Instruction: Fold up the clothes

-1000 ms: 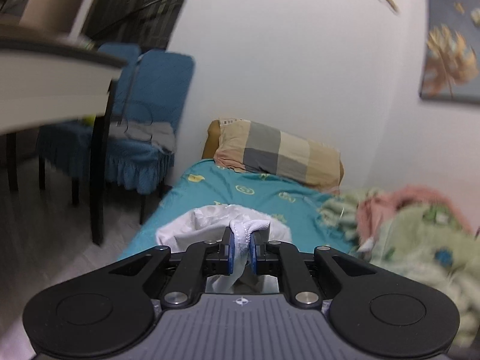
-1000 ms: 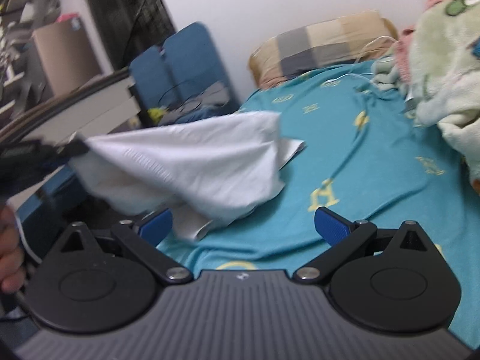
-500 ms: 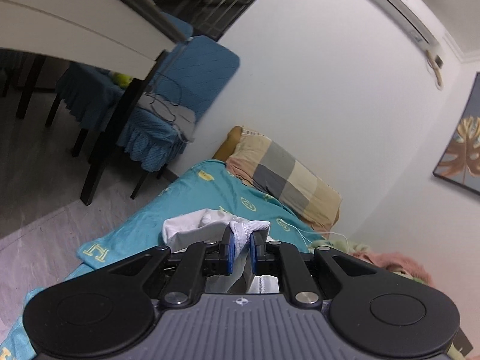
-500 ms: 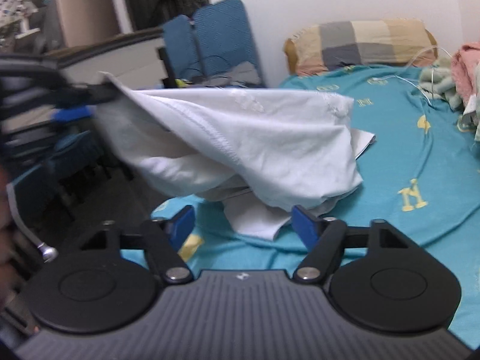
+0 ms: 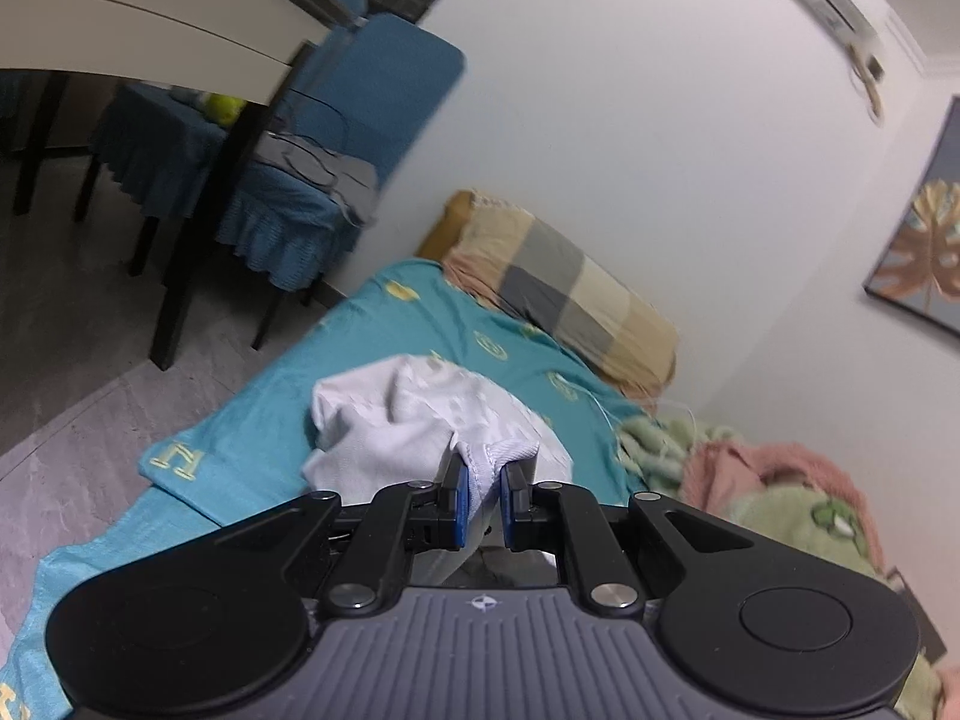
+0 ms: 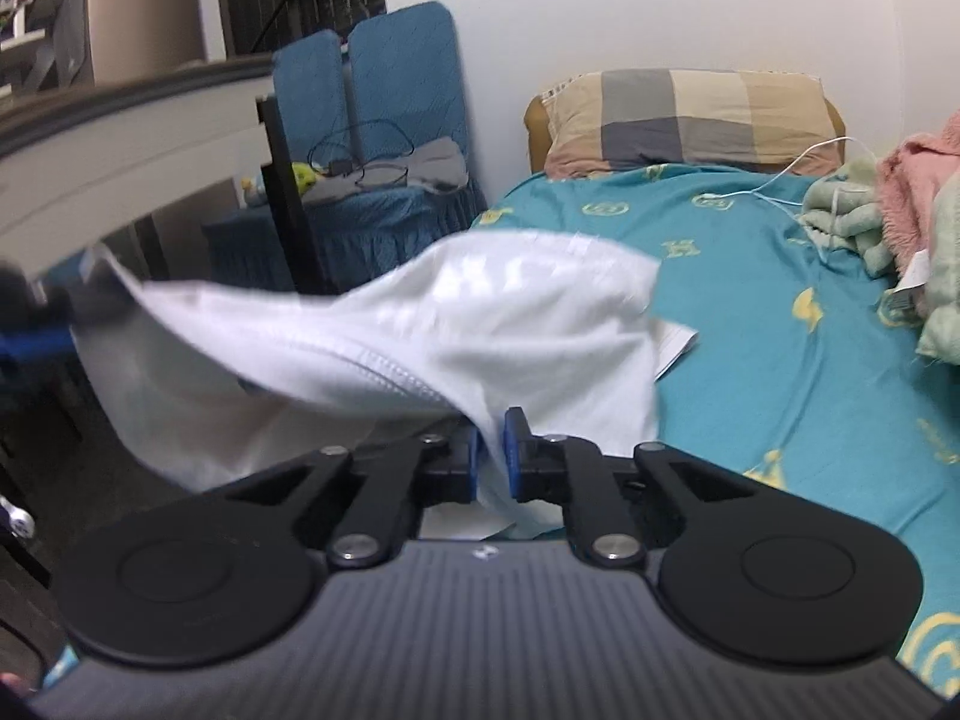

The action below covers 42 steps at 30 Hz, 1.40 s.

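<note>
Left gripper: clenched on a hem of the white garment.
Right gripper: jaws closing, garment edge pinched between them.
Garment: stretched above the teal bedsheet, partly resting on it.

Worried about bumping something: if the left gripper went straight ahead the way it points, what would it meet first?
Probably the white garment it already grips, bunched ahead of the left gripper, then the teal bedsheet; depth is unclear.
</note>
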{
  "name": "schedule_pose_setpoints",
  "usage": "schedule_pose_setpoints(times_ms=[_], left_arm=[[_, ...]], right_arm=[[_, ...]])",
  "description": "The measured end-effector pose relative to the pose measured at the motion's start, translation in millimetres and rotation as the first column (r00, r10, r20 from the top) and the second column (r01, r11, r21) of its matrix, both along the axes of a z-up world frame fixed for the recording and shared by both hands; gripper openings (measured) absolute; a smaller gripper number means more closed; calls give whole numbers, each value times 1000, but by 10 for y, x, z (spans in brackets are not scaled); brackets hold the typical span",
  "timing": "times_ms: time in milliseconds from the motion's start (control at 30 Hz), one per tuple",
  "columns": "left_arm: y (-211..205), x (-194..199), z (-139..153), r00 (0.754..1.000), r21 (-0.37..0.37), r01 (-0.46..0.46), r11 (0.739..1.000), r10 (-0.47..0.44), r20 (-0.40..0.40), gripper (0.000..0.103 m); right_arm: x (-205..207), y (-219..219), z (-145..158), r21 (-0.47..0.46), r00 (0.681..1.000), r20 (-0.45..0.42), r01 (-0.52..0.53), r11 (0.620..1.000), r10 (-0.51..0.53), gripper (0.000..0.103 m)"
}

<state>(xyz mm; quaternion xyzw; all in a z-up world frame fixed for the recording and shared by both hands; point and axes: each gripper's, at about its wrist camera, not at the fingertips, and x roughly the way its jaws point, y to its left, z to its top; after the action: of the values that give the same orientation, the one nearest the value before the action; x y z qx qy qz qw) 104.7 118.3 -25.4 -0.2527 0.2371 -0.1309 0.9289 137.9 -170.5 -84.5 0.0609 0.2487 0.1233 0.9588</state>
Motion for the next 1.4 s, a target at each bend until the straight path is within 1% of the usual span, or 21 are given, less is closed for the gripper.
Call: schedule_pose_setpoints(times_ms=[133, 167, 233, 300, 367, 467, 533, 600, 633, 667, 733, 800, 867, 933, 967, 1033, 1100, 1167, 1267, 1300, 1400], left_arm=[[-167, -26, -1, 997, 50, 78, 996, -78, 5, 11], [-239, -31, -6, 995, 80, 103, 992, -103, 4, 11], [-444, -34, -57, 991, 189, 131, 973, -130, -15, 11], [-600, -20, -150, 987, 258, 160, 953, -152, -51, 11], [-690, 10, -250, 985, 296, 170, 940, -149, -92, 11], [-712, 109, -408, 981, 357, 150, 922, -93, -172, 11], [-705, 188, -514, 971, 409, 133, 903, -36, -237, 11], [-685, 264, -616, 957, 473, 121, 873, 24, -290, 12], [-676, 279, -648, 952, 500, 113, 858, 50, -301, 13], [-657, 281, -657, 949, 517, 105, 850, 69, -306, 13], [-609, 266, -652, 946, 542, 91, 835, 98, -309, 18], [-608, 211, -595, 950, 573, 77, 816, 115, -291, 27], [-644, 123, -521, 962, 620, 64, 782, 117, -247, 29], [-764, 45, -472, 972, 689, 76, 721, 101, -213, 36], [-831, 5, -455, 976, 720, 82, 689, 89, -196, 36], [-1008, -87, -474, 985, 771, 106, 628, 43, -170, 41], [-1186, -152, -518, 989, 824, 129, 552, -7, -150, 43], [-1361, -213, -581, 989, 866, 148, 477, -59, -136, 47], [-1586, -233, -702, 981, 907, 178, 382, -138, -134, 49], [-1644, -214, -777, 979, 923, 175, 342, -158, -127, 49], [-1769, -61, -1012, 984, 980, 111, 166, -157, -85, 49]], right_arm=[[-197, -291, 342, 61, 999, 2, -53, 997, 53, 4], [-257, -361, 441, 76, 997, 5, -76, 994, 76, 4], [-388, -473, 631, 82, 992, 24, -122, 989, 121, 4], [-477, -594, 705, 83, 992, 47, -117, 990, 113, 4], [-491, -734, 659, 129, 997, 30, -80, 988, 77, 4], [-425, -852, 396, 202, 998, -64, 0, 979, 13, 4], [-388, -811, 249, 199, 992, -126, 21, 980, 4, 5], [-354, -757, 137, 190, 985, -174, 25, 981, 9, 6], [-344, -727, 115, 184, 983, -180, 15, 983, 19, 6], [-334, -698, 92, 178, 982, -186, 4, 984, 29, 6], [-318, -652, 59, 170, 980, -195, -14, 985, 47, 6], [-322, -653, 71, 182, 980, -191, -19, 983, 54, 7], [-342, -654, 84, 187, 981, -185, -25, 982, 60, 7], [-364, -650, 103, 182, 982, -178, -28, 983, 61, 7], [-379, -651, 112, 179, 983, -174, -27, 983, 59, 7], [-391, -660, 124, 185, 983, -173, -23, 983, 56, 7], [-393, -673, 130, 193, 983, -177, -17, 981, 52, 7], [-394, -688, 126, 200, 982, -181, -13, 980, 50, 7], [-381, -712, 109, 215, 980, -191, -4, 977, 46, 7], [-374, -722, 102, 222, 980, -195, -1, 975, 45, 7], [-356, -760, 80, 241, 978, -204, 8, 971, 42, 7]])
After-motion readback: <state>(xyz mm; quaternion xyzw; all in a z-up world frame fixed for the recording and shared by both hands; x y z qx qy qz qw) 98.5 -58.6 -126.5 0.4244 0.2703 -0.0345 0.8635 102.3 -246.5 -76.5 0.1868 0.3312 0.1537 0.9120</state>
